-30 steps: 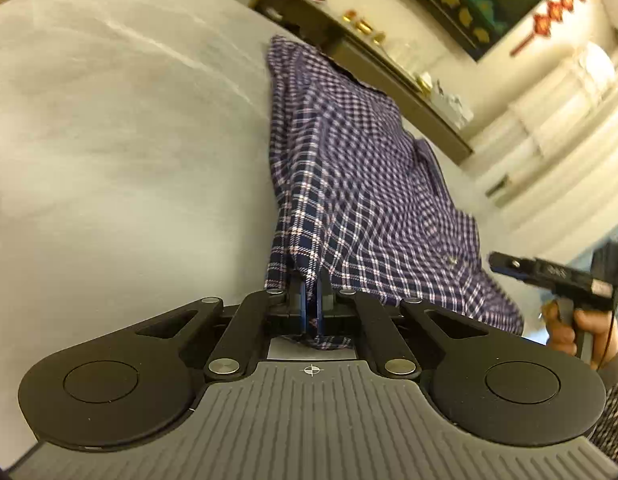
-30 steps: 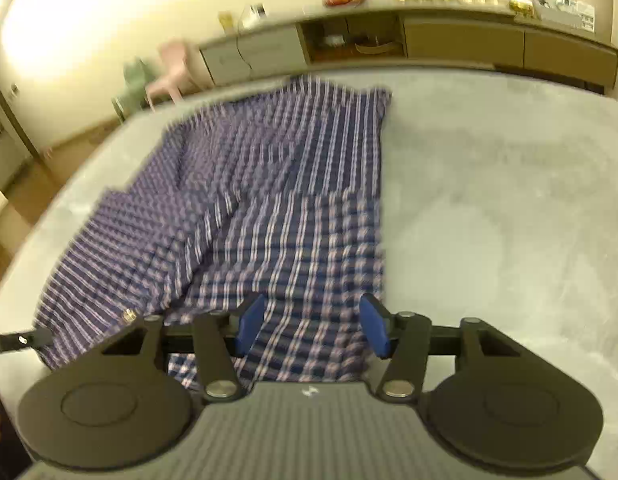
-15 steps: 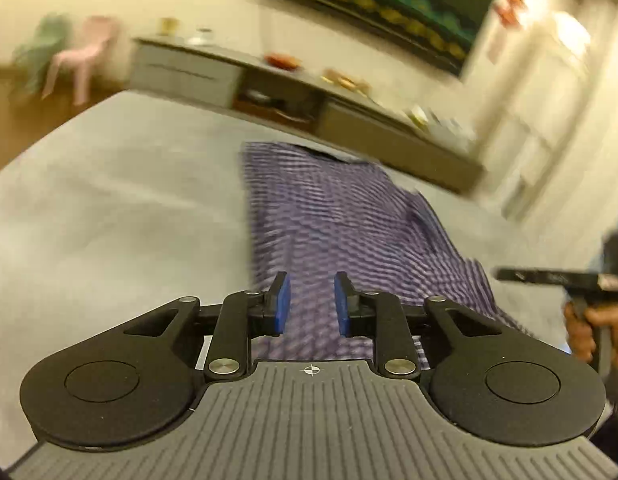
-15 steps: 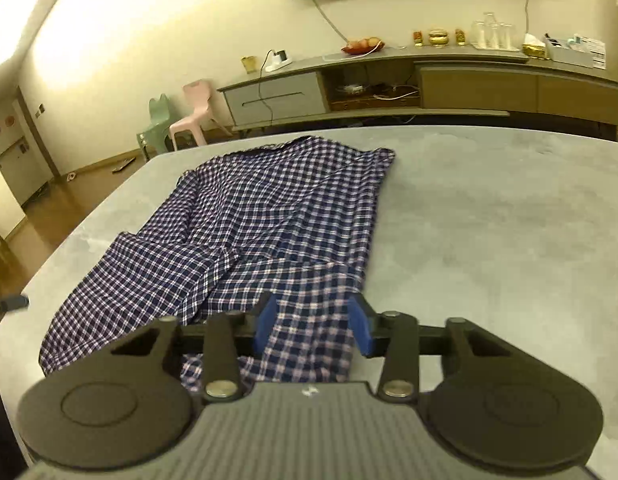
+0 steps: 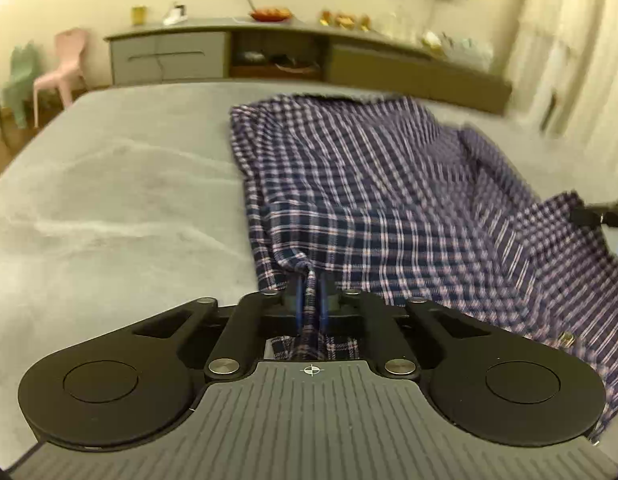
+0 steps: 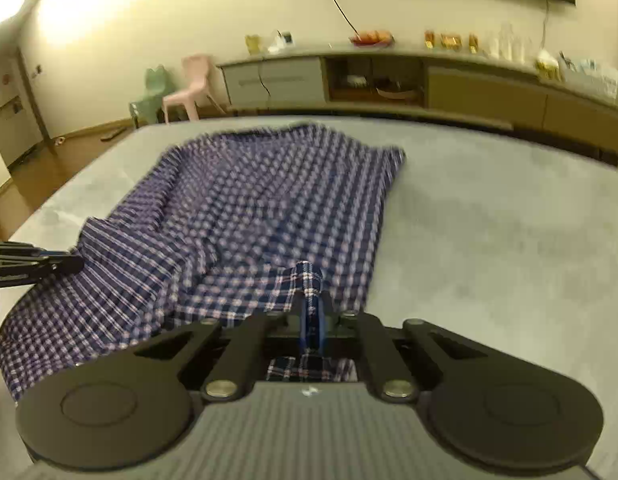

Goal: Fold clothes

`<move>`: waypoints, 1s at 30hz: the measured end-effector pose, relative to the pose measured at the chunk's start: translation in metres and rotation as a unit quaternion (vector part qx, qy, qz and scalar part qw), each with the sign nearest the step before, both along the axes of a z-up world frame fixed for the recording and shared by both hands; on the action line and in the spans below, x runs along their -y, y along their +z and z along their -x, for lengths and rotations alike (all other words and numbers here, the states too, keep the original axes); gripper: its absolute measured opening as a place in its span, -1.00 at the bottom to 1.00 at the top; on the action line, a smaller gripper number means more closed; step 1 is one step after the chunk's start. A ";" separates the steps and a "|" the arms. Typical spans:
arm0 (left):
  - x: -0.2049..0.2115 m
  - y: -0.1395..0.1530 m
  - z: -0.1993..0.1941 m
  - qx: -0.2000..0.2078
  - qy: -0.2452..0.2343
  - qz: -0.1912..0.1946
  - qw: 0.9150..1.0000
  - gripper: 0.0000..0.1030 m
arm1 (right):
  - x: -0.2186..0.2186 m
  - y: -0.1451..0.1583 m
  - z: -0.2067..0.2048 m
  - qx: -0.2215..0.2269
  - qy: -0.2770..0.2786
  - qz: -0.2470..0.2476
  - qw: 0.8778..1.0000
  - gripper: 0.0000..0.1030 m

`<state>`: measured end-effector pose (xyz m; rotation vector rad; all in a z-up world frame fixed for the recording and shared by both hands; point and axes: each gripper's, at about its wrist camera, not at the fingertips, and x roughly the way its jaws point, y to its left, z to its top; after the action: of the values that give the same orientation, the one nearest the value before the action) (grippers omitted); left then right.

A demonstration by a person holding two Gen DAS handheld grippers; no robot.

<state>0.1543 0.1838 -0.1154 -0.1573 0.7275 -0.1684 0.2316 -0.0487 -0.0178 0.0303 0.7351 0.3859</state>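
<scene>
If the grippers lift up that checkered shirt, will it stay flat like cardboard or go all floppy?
Probably floppy: the checkered shirt already bunches into a pinch where the left gripper clamps it, and wrinkles around the right gripper. It likely sags between the two grips. It looks thin, so probably light, and it may drag across the grey table.

Warm, yellowish indoor light fills both views. The brightest spot is a glare patch on the wall (image 6: 93,12), up and left of the sideboard (image 6: 389,80) in the right wrist view. Fisheye bending curves that sideboard and darkens the frame corners. Motion blur smears the checks of the shirt (image 6: 269,200) across most of its far half, and in the left wrist view the curtain (image 5: 565,40) right of the sideboard is streaked. The desk (image 5: 109,200) is evenly lit, with soft shadow beside the shirt.
</scene>
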 end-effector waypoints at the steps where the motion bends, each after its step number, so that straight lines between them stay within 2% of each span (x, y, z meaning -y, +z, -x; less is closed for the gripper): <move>1: -0.010 0.001 0.002 0.000 0.017 0.029 0.999 -1.00 | 0.002 0.005 -0.001 0.012 0.009 -0.013 1.000 -0.91; 3: -0.026 0.001 0.003 -0.004 0.035 0.054 0.998 -1.00 | 0.009 0.006 -0.005 0.017 0.018 -0.025 0.999 -0.91; 5: -0.036 -0.004 0.001 -0.023 0.049 0.065 0.996 -1.00 | 0.012 -0.007 -0.018 -0.008 0.015 -0.021 1.000 -0.91; 8: -0.036 -0.009 0.000 -0.033 0.050 0.063 0.996 -1.00 | 0.015 -0.034 -0.029 -0.051 0.007 -0.025 0.998 -0.90; 9: -0.032 -0.007 0.001 -0.031 0.046 0.055 0.997 -1.00 | 0.015 -0.035 -0.027 -0.051 0.005 -0.026 0.998 -0.89; 10: -0.028 -0.004 0.002 -0.024 0.046 0.038 0.998 -1.00 | 0.015 -0.035 -0.025 -0.050 0.003 -0.027 0.998 -0.86; 13: -0.013 0.018 0.017 0.026 0.042 -0.017 0.999 -1.00 | 0.007 -0.026 -0.012 -0.044 0.017 -0.013 0.999 -0.50; 14: -0.007 0.028 0.027 0.052 0.028 -0.024 0.998 -1.00 | 0.003 -0.023 -0.006 -0.042 0.027 -0.008 0.999 -0.25; 16: 0.006 0.047 0.045 0.098 -0.002 -0.030 0.995 -1.00 | -0.003 -0.018 0.008 -0.038 0.046 0.002 0.998 -0.21; 17: 0.013 0.051 0.051 0.101 -0.027 -0.018 0.994 -1.00 | -0.006 -0.015 0.014 -0.036 0.056 0.006 0.998 -0.21; 19: 0.026 0.047 0.056 0.079 -0.072 0.005 0.994 -0.80 | -0.013 -0.009 0.028 -0.032 0.075 0.016 0.997 -0.23; 20: 0.030 0.038 0.055 0.060 -0.078 0.005 0.995 -0.76 | -0.016 -0.007 0.034 -0.030 0.085 0.021 0.996 -0.25; 22: 0.029 0.019 0.051 0.028 -0.061 -0.014 0.998 -0.85 | -0.023 -0.001 0.048 -0.025 0.104 0.030 0.994 -0.27; 24: 0.021 0.001 0.047 0.004 -0.029 -0.038 0.999 -0.91 | -0.024 -0.021 0.048 -0.046 0.095 0.053 0.993 -0.27; 27: 0.006 0.001 0.052 0.007 0.002 -0.036 0.999 -0.92 | -0.014 -0.030 0.048 -0.050 0.074 0.033 0.995 -0.24; 29: 0.004 0.009 0.064 0.019 0.013 -0.026 0.999 -0.96 | -0.012 -0.020 0.054 -0.040 0.064 0.034 0.997 -0.25; 30: 0.004 0.014 0.073 0.030 0.013 -0.017 0.999 -0.91 | -0.010 -0.011 0.062 -0.031 0.072 0.020 0.997 -0.25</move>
<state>0.0816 0.1797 -0.1013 -0.1277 0.6675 -0.1352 0.1696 -0.0388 -0.0291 -0.0487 0.8086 0.5085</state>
